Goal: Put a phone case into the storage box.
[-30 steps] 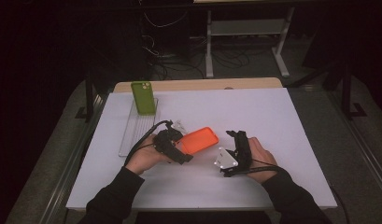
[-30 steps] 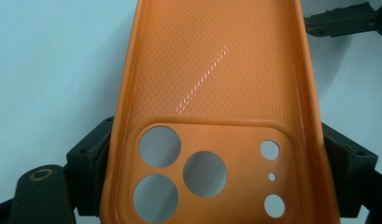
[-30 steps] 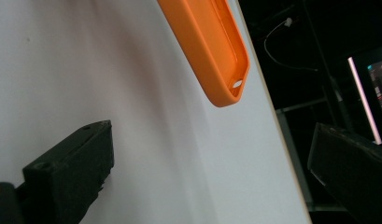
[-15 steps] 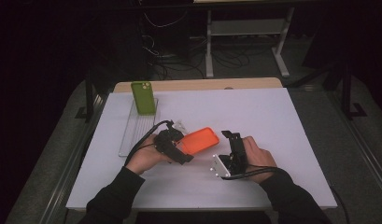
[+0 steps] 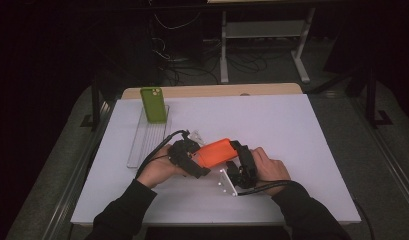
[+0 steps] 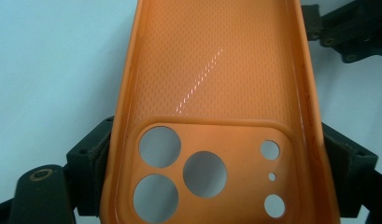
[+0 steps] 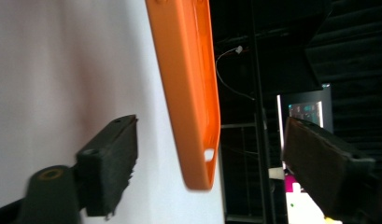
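Taking the orange phone case (image 5: pixel 216 153) as the landmark, it sits over the white tabletop (image 5: pixel 302 135) near the front middle, held between the two hands.

Well to the left of the case and farther back, a clear ribbed tray (image 5: pixel 142 145) lies on the tabletop with a green phone (image 5: pixel 153 104) standing upright at its far end.

Just left of the case is the left gripper (image 5: pixel 189 157), its hand wrapped around the body. In the left gripper view its fingers (image 6: pixel 93 149) are closed on the case (image 6: pixel 216 93), one pressing each long edge at the camera-cutout end. The inner, textured face of the case is turned toward that camera, with the round lens holes nearest it.

At the right end of the case is the right gripper (image 5: pixel 241 162), touching or almost touching it in the high view. In the right gripper view its fingers (image 7: pixel 109 163) stand wide apart and grip nothing; the case (image 7: pixel 188 93) is seen edge-on in the gap between them, its end reaching in but clear of both fingers. The right gripper's dark body also shows past the far end of the case in the left gripper view.
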